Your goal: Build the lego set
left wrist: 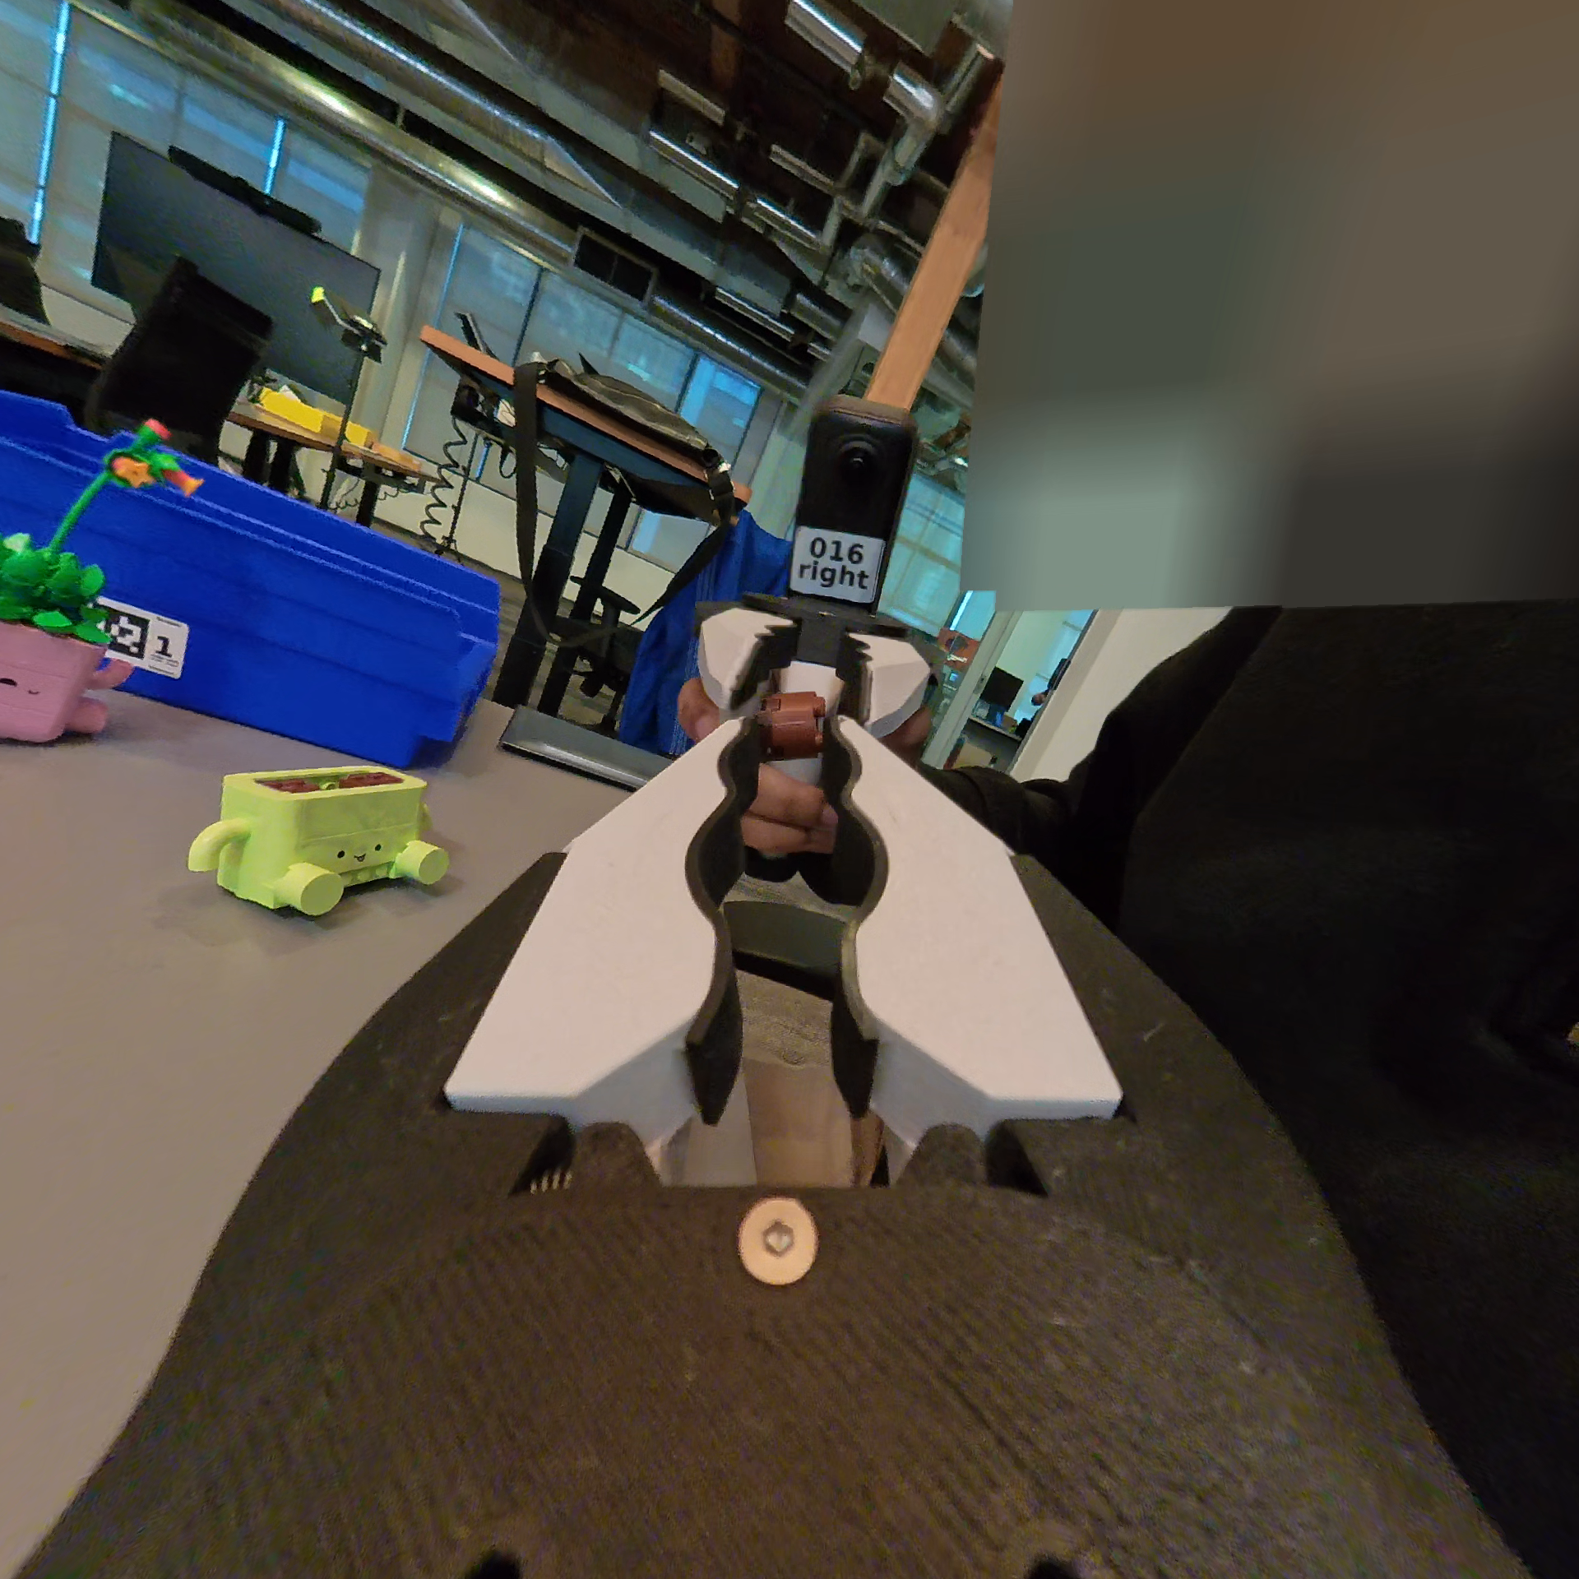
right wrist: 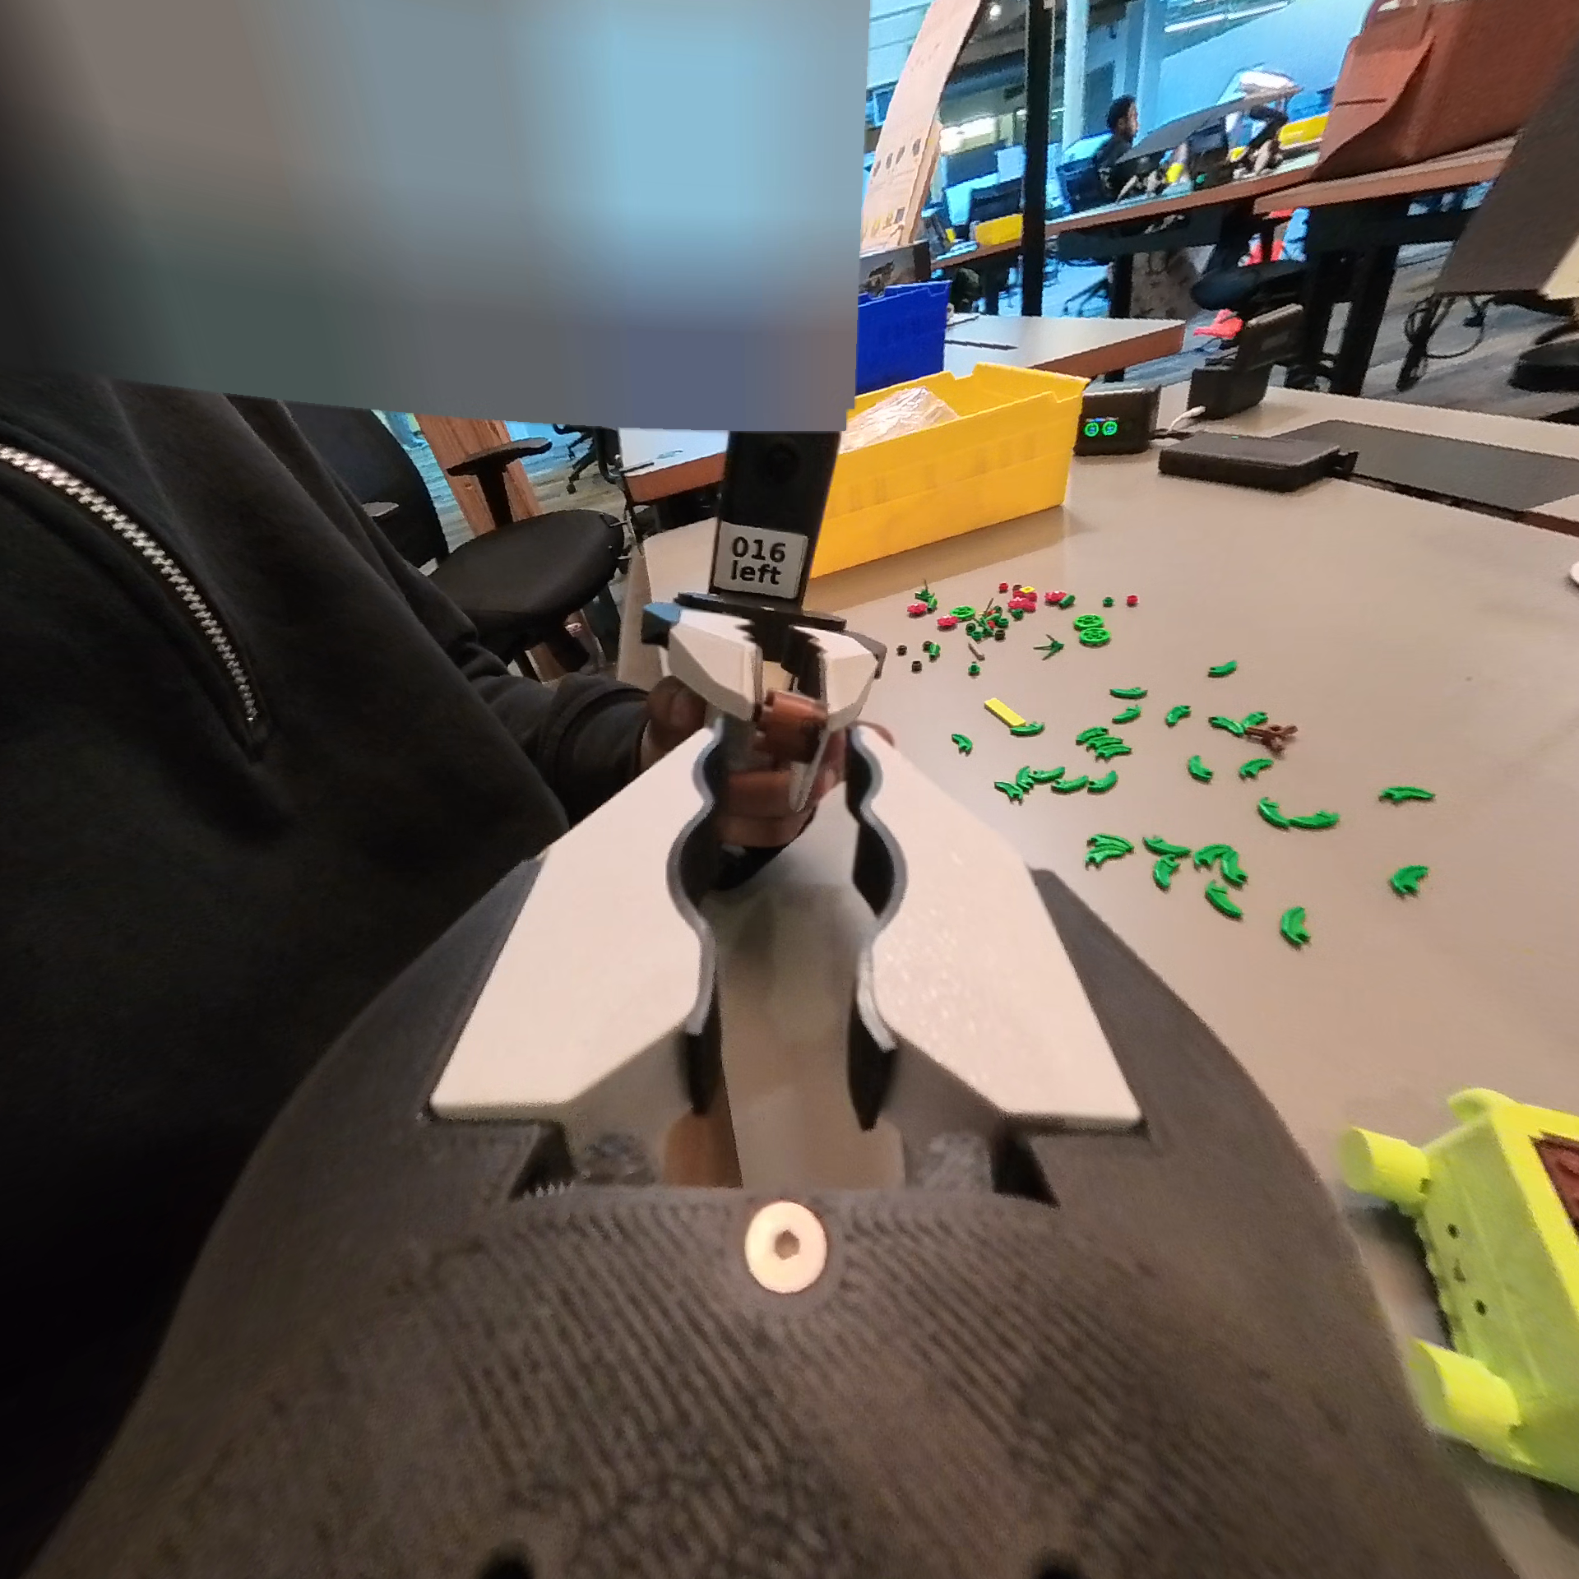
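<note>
Brown piece: a small reddish-brown plastic lego assembly (left wrist: 790, 724) is held in the air between the two tools, above the grey worktop (left wrist: 171, 983), probably so both can bear on it.
Left gripper (left wrist: 782, 769): fingers appear to be pinching the brown piece at their tips.
Right gripper (right wrist: 782, 752): fingers narrowly apart at the same piece; whether they grip it I cannot tell.
Lime-green lego pot with a face (left wrist: 320, 842): parked on the worktop, likely the next base.
Green leaf pieces (right wrist: 1196, 812): scattered, within reach.
</note>
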